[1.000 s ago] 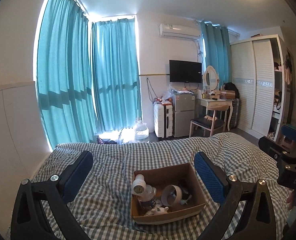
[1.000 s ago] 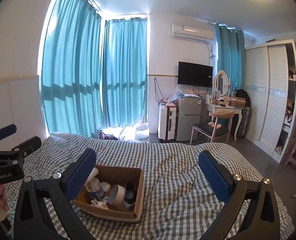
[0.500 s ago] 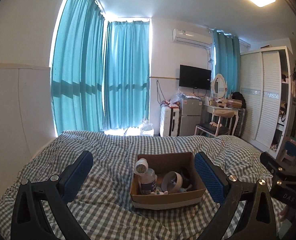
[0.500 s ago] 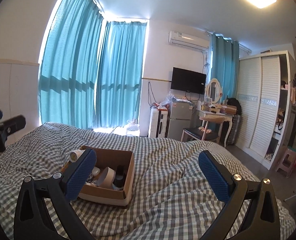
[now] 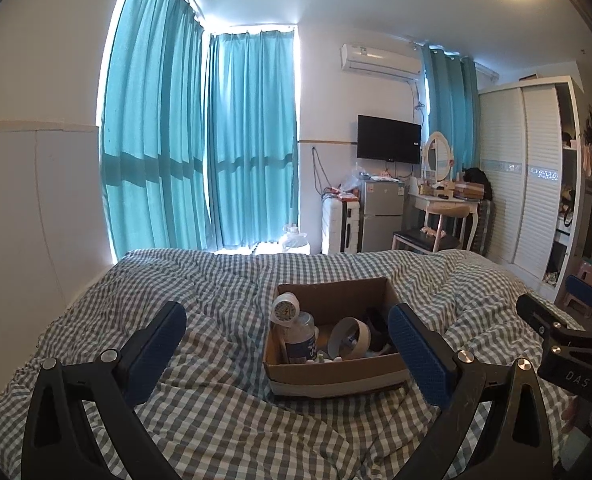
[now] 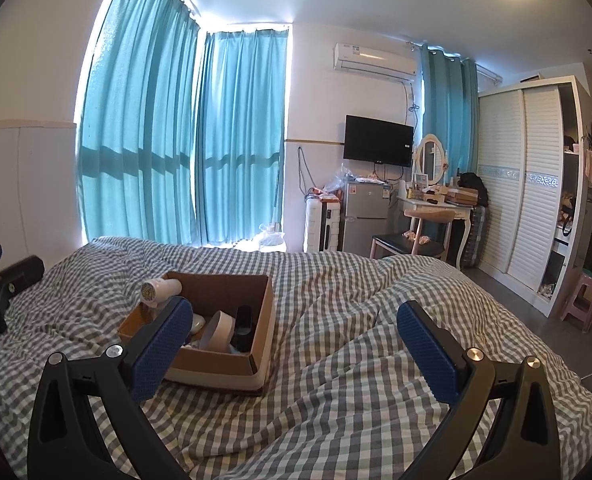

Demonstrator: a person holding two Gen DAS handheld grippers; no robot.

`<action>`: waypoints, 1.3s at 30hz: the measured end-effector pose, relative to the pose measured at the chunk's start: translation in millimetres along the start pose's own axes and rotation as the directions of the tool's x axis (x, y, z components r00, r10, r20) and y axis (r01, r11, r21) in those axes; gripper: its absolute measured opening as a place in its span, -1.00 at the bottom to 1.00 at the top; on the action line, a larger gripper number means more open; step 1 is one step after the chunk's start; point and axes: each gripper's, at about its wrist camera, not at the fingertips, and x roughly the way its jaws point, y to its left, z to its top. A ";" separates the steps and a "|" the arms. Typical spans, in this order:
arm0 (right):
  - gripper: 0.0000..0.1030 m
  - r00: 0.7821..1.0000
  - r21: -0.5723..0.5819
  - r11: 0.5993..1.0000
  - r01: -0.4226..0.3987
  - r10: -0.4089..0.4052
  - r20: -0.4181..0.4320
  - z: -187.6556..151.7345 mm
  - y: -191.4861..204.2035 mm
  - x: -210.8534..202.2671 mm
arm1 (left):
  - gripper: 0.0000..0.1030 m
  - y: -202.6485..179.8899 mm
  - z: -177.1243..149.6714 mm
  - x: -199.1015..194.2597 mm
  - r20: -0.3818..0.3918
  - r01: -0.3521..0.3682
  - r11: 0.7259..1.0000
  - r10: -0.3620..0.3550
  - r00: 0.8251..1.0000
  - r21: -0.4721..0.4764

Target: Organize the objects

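- Since the earlier frame both views sit lower and closer to the cardboard box, which now looks larger between the left gripper's fingers
- The box rests on the checked bedspread, straight ahead of the left gripper and touching nothing; from the right gripper it lies off to the left, so the left one is the nearer, by my judgement
- Both grippers are spread wide and hold nothing
- One box; in it one white bottle lying tilted with its long axis towards the box's left wall, one clear bottle, one tape roll, one dark item, plus small white bits too small to count
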 end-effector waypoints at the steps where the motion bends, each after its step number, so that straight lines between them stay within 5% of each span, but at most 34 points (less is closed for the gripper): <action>1: 0.99 1.000 0.000 1.000 -0.002 0.002 -0.001 -0.7 0.4 -0.2 | 1.00 -0.6 0.1 -0.5 -0.001 0.003 1.000 -0.003 1.000 0.002; 39: 0.99 1.000 -0.010 1.000 -0.012 0.012 -0.005 -2.4 8.3 -3.5 | 1.00 -2.2 -6.6 1.2 -0.029 0.005 1.000 -0.005 1.000 -0.003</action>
